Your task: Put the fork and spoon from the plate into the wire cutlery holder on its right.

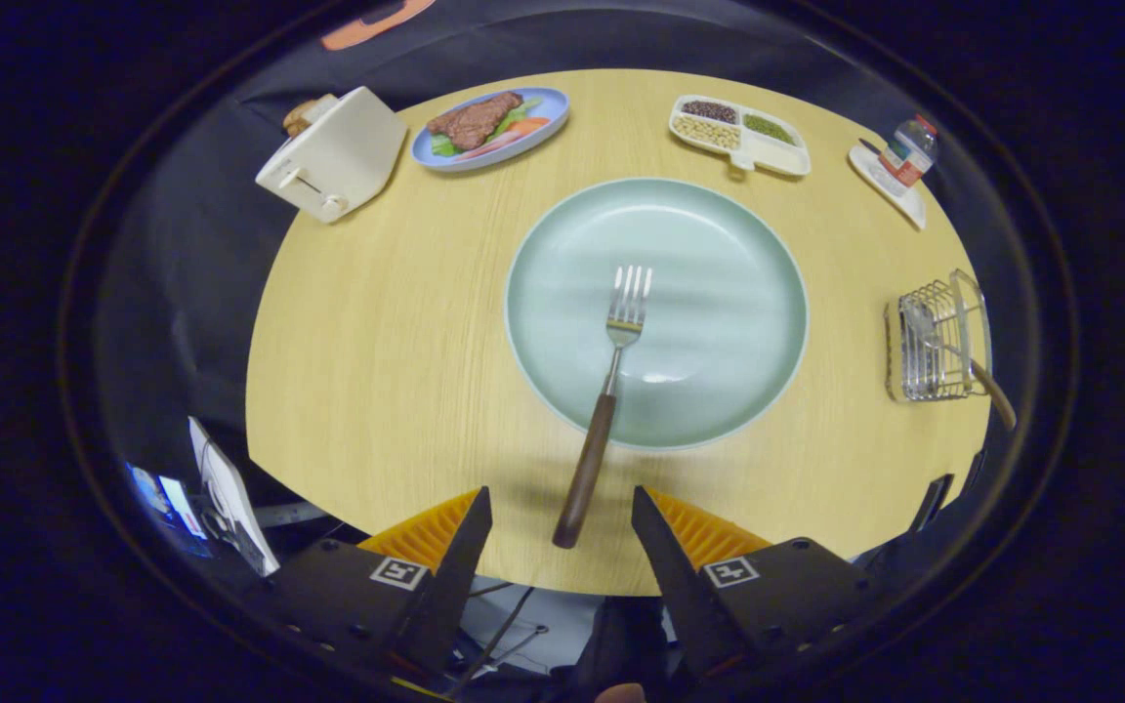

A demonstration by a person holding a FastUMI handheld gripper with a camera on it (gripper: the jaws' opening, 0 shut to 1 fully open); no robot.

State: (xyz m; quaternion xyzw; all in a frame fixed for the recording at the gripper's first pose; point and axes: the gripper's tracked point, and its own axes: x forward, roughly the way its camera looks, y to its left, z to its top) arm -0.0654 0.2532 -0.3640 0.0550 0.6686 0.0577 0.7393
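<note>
Gripper [561,516] fingers spread wide, grasping nothing, flanking fork [607,391] handle end. Fork tines on plate [719,244]. Spoon [958,351] in wire cutlery holder [914,376], right of plate.

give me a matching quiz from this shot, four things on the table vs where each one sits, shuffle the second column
Things:
1. fork
2. wire cutlery holder
3. toaster
4. gripper

Places:
A. at the table's far left, beside the plate of steak
B. open, its fingers either side of the fork's handle end
C. right of the green plate, a utensil already in it
D. tines on the green plate, handle over the rim toward the gripper

Pairs: 1-D, 2-C, 3-A, 4-B
</note>
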